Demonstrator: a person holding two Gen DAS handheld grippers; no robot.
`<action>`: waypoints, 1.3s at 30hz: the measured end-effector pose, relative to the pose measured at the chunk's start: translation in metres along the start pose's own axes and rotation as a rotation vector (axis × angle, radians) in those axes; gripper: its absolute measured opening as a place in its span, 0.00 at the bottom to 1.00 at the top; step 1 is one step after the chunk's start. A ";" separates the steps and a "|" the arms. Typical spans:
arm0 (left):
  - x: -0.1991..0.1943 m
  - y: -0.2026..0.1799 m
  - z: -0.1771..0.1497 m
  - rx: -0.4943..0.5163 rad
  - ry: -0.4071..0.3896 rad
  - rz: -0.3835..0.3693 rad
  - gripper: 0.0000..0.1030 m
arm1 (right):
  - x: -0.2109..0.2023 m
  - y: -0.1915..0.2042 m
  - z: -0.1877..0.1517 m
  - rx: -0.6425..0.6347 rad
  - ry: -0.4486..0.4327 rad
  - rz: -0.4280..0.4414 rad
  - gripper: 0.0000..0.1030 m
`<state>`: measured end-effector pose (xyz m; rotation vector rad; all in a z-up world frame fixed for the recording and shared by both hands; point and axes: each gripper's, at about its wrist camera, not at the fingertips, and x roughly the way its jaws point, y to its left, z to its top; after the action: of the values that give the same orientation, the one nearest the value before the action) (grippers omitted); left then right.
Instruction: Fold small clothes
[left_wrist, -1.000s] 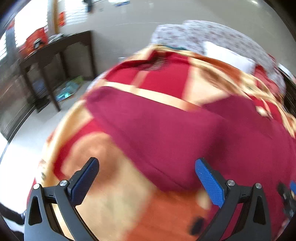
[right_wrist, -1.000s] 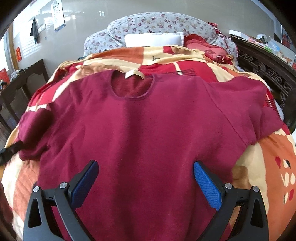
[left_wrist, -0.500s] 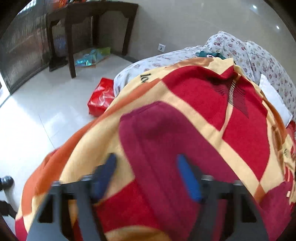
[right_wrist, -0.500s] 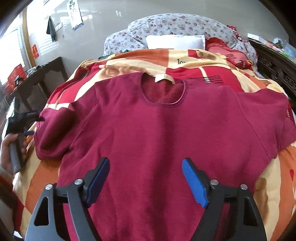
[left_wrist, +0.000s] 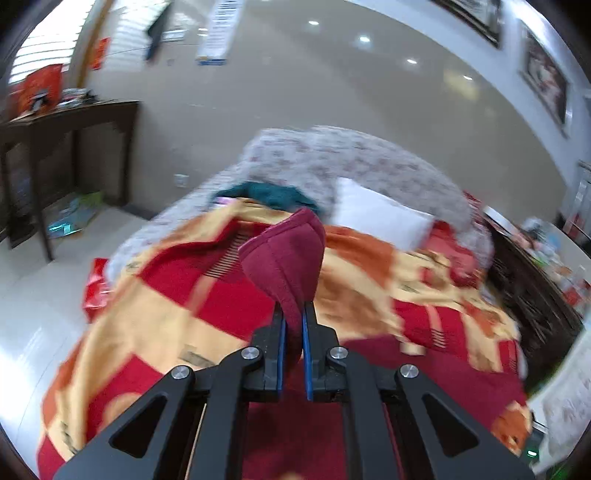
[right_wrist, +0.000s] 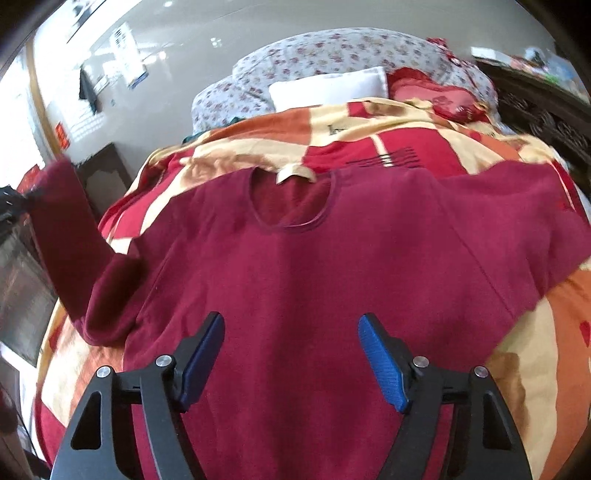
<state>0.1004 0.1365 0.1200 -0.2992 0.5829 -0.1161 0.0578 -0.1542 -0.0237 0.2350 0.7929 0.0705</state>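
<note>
We carry the sleeve (left_wrist: 288, 258) pinched in left tongs (left_wrist: 291, 325) flat across the shirt (right_wrist: 332, 277), right tongs (right_wrist: 291, 350) open above it.

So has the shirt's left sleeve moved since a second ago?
Yes. In the right wrist view the sleeve lay flat on the blanket before; now the left gripper has pinched its cuff and lifted it up, clear of the blanket.

The shirt (right_wrist: 314, 280) lies flat on the blanket (right_wrist: 406, 147), collar far, left sleeve (right_wrist: 70, 229) lifted; pillows (right_wrist: 328, 88) sit behind, a table (left_wrist: 70, 122) far left
</note>
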 end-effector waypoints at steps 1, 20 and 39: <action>0.000 -0.017 -0.006 0.032 0.015 -0.031 0.07 | -0.003 -0.001 0.000 -0.002 -0.003 -0.001 0.77; 0.011 -0.124 -0.189 0.364 0.330 -0.216 0.57 | -0.043 -0.080 -0.001 0.125 0.011 0.033 0.90; 0.036 -0.015 -0.201 0.368 0.358 0.178 0.82 | -0.036 -0.049 -0.041 -0.196 0.184 -0.077 0.87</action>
<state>0.0177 0.0660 -0.0533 0.1361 0.9240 -0.1038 0.0021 -0.1999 -0.0380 0.0122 0.9711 0.0971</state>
